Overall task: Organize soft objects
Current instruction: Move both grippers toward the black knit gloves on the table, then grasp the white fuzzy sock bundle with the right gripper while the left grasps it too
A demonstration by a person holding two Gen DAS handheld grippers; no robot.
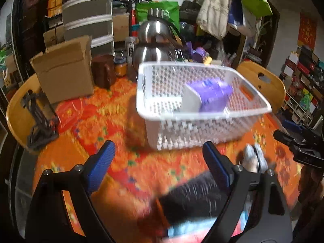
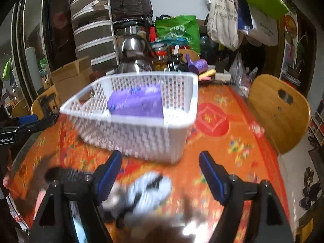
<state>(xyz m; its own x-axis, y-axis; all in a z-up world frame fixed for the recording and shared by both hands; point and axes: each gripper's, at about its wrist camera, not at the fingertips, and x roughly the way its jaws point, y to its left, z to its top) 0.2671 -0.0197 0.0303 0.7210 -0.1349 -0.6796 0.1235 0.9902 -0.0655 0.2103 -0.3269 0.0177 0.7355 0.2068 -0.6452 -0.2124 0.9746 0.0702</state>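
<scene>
On the desk (image 2: 232,121) with its orange patterned cloth stands a white perforated plastic basket (image 1: 202,125) holding a purple soft pack (image 1: 212,97). Nearer, a blurred white-and-black sock (image 2: 149,190) lies between the wide-open right gripper (image 2: 160,176) fingers, untouched; left gripper (image 1: 158,162) is wide and empty, beside a dark fuzzy item (image 1: 192,200).
</scene>
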